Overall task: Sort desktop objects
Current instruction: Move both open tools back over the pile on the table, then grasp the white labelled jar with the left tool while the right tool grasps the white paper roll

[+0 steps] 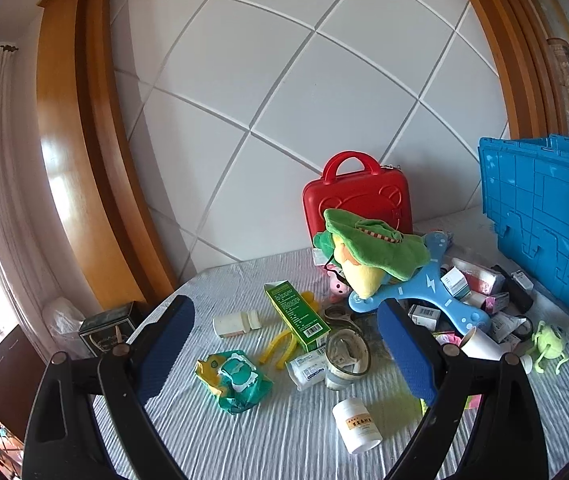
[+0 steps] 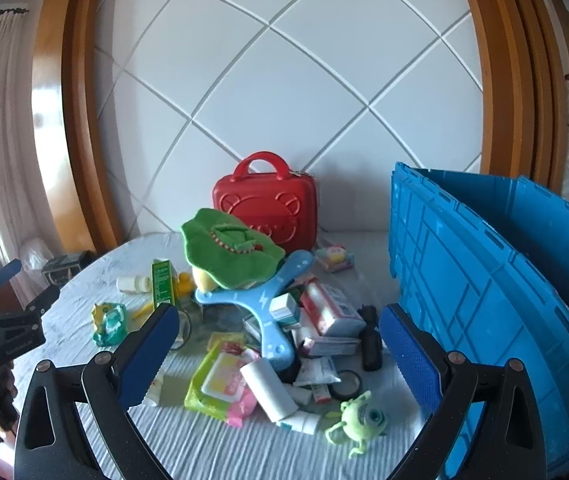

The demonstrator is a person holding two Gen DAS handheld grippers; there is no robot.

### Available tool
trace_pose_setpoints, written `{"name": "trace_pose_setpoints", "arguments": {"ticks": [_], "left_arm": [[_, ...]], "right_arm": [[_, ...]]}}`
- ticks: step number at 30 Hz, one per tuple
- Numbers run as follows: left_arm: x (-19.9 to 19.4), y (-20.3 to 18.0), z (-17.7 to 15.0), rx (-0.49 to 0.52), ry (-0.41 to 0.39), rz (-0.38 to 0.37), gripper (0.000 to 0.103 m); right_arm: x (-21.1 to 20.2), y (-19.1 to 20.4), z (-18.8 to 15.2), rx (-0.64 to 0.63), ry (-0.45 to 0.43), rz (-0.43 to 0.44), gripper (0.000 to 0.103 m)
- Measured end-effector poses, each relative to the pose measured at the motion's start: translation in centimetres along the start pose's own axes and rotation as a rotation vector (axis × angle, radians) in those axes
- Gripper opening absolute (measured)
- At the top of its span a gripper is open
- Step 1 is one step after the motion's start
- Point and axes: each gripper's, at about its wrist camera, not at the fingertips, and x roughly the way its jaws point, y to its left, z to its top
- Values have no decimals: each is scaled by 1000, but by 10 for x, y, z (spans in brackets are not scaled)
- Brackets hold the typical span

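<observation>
A heap of small objects lies on the grey-clothed table. A green plush hat rests on a blue boomerang-shaped toy, with medicine boxes around it. Before my left gripper, which is open and holds nothing, lie a green box, a wipes pack, a tape roll and a white bottle. My right gripper is open and holds nothing, above a white roll, a yellow-pink wipes pack and a green one-eyed plush.
A red bear case stands against the white quilted wall. A big blue crate stands at the table's right side. A dark box sits at the left edge. The left gripper's body shows at the right view's left rim.
</observation>
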Motion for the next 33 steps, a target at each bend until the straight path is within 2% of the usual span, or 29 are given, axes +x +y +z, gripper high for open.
{"name": "trace_pose_setpoints", "arguments": {"ticks": [6, 8, 14, 19, 25, 30, 33], "left_arm": [[3, -13, 3, -33, 18, 30, 94], [7, -21, 0, -35, 35, 43, 94], [17, -43, -16, -49, 78, 73, 94], [28, -48, -34, -66, 129, 83, 94], [55, -41, -63, -88, 227, 87, 94], [78, -44, -90, -82, 311, 66, 94], [94, -47, -106, -75, 360, 56, 94]], "right_arm": [[8, -7, -4, -58, 26, 52, 102], [12, -12, -9, -67, 44, 94, 102], [27, -22, -29, -117, 90, 143, 101], [52, -21, -46, -149, 173, 176, 101], [89, -15, -71, -169, 269, 211, 96], [138, -4, -104, -204, 398, 258, 81], [164, 1, -122, -208, 447, 275, 78]]}}
